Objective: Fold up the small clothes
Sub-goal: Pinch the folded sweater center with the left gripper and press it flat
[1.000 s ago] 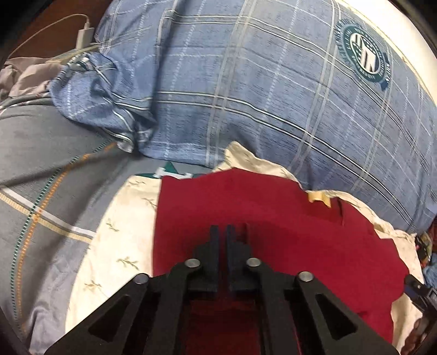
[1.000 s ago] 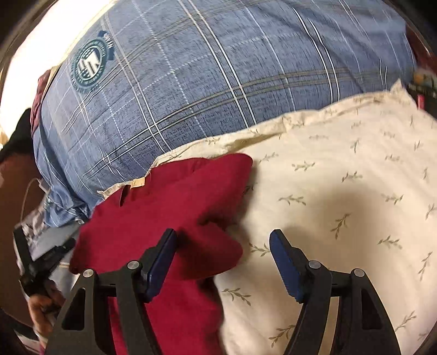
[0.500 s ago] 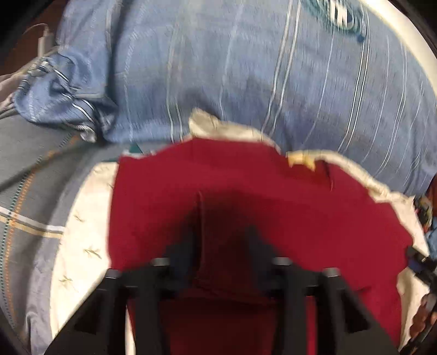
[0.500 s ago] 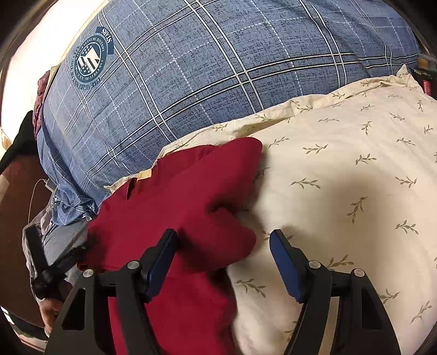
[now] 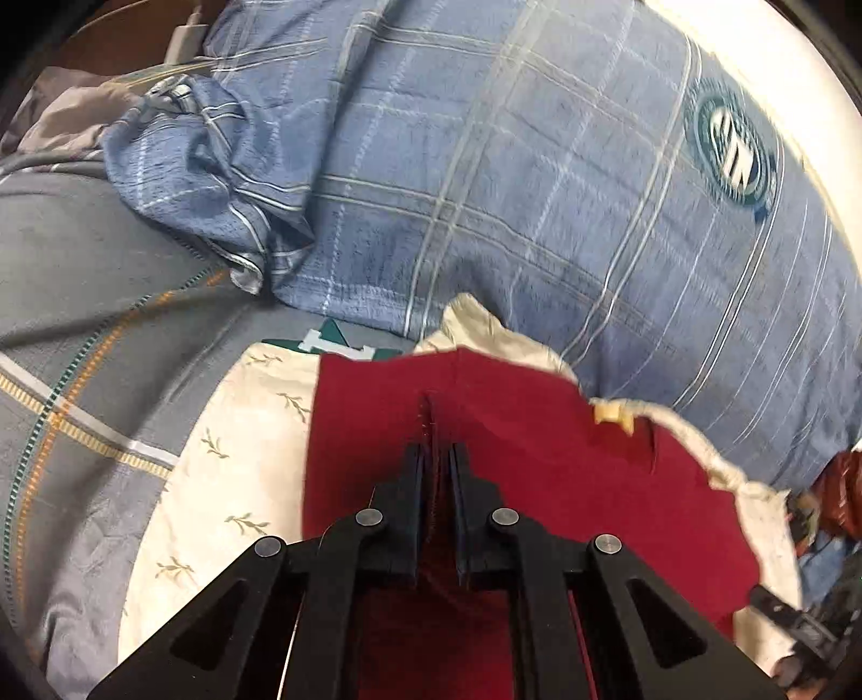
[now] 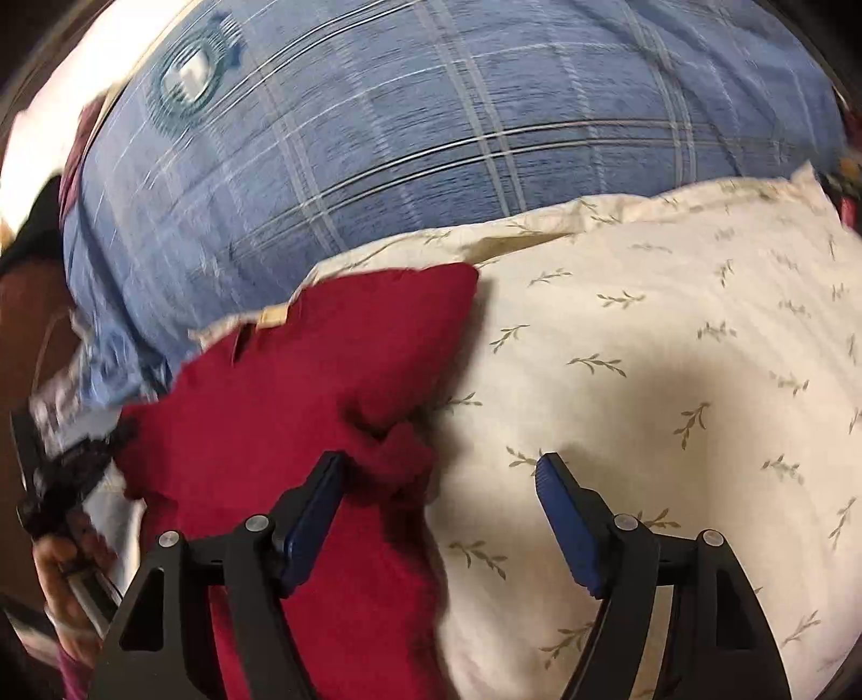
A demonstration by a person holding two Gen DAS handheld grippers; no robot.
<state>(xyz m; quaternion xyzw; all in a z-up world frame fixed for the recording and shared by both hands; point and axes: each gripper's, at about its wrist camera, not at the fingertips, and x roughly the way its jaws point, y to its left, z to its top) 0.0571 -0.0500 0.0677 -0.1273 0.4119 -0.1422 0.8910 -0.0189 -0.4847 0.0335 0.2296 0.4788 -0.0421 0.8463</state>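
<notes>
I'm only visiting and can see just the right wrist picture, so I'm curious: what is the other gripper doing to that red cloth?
Observer: The left gripper is shut on a raised fold of the red cloth. Its jaws have just been closing.
Visitor: What lies past the pillow on that side?
Observer: A grey blanket with orange and green stripes lies beside the pillow.
Visitor: Anything else I'm missing?
Observer: A white charger sits at the far top left.
</notes>
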